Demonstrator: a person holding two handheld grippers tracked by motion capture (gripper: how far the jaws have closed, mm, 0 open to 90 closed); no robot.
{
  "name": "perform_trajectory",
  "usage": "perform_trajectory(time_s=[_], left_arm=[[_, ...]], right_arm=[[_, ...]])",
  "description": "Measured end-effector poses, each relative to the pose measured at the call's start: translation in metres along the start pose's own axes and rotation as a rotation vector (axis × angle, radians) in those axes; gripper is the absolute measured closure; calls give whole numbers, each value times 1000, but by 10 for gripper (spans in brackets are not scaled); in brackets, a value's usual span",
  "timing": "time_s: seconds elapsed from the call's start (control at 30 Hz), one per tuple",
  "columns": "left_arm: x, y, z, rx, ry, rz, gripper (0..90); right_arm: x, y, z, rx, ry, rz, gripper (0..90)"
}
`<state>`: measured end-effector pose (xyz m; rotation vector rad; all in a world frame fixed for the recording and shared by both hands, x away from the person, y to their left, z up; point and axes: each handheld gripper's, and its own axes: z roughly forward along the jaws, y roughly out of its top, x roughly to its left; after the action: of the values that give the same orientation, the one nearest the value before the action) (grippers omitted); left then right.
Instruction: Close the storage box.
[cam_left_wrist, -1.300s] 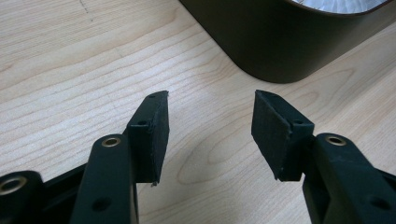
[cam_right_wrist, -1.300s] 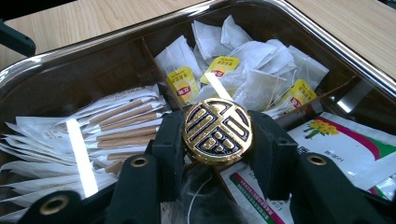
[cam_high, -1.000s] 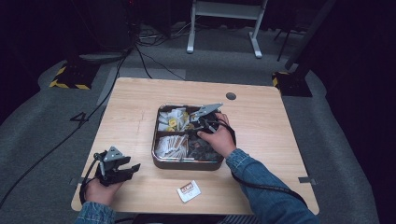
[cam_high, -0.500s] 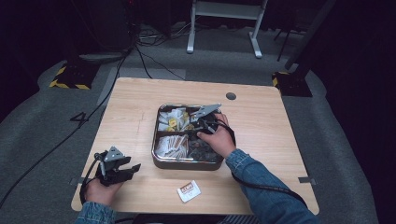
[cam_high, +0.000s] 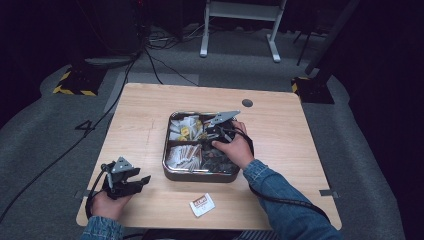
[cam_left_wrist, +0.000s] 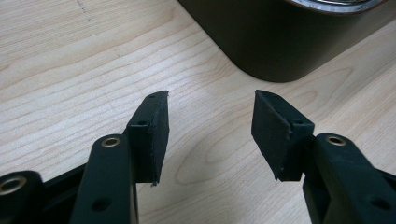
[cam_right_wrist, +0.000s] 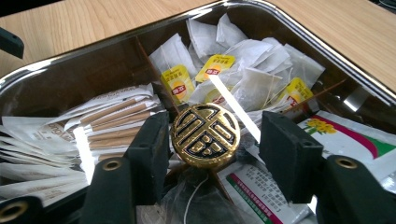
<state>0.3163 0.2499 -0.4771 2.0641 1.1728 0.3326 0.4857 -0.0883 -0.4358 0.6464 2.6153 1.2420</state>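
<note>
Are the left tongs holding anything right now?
No: in the left gripper view the left tongs stand open over the bare light wooden table, with nothing between their pads.

Round gold knob (cam_right_wrist: 205, 136) — black emblem, upright at tray's centre

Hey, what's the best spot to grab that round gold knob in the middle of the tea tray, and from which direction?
Probably by its rim, from above. The gold knob is a flat round disc standing where the dividers of the tray cross, so its two opposite edges are the parts that stick out. The right gripper already straddles it; its jaws have just been opening and stand beside those edges.
</note>
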Motion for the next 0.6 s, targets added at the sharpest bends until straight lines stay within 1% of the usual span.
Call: perform_trajectory(time_s=[0.23, 0.6], left_arm=[[1, 1, 1, -2, -3, 1, 469], [1, 3, 3, 2, -7, 2, 468]], right_arm=[[-3, 4, -14, -33, -8, 15, 404], [-6, 7, -50, -73, -27, 29, 385]])
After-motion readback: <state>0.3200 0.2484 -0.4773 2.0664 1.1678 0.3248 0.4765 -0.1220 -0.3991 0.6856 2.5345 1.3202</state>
